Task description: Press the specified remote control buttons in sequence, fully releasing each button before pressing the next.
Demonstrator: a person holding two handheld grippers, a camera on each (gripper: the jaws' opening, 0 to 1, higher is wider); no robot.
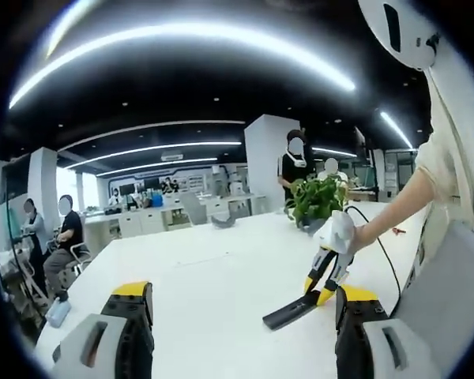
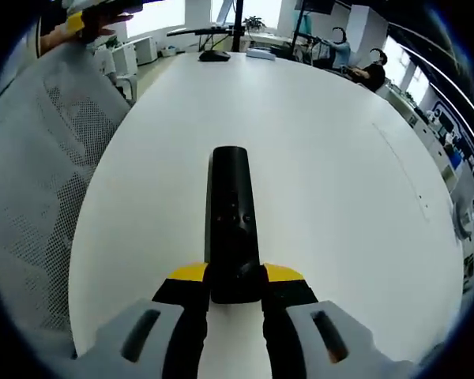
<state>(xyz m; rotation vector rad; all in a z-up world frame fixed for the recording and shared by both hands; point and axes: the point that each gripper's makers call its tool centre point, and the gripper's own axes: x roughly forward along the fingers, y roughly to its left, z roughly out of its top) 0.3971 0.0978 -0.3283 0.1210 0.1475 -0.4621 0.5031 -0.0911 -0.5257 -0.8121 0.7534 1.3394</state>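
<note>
In my right gripper view, the right gripper (image 2: 235, 294) is pinching the near end of the remote (image 2: 231, 221), its yellow-tipped jaws pressed against either side of the black body. The remote runs straight out from between the jaws along the view's axis, over the white table (image 2: 340, 197); I cannot tell whether its far end touches the surface.

In my left gripper view, the left gripper (image 1: 245, 304) has its jaws spread wide, nothing between them. The remote (image 1: 291, 311) shows beside its right jaw, held at one end by the right gripper (image 1: 325, 278), slanting with its free end low by the table (image 1: 213, 284). A person's hand (image 1: 341, 234) holds that gripper. A plant (image 1: 316, 199) stands farther back on the table.
</note>
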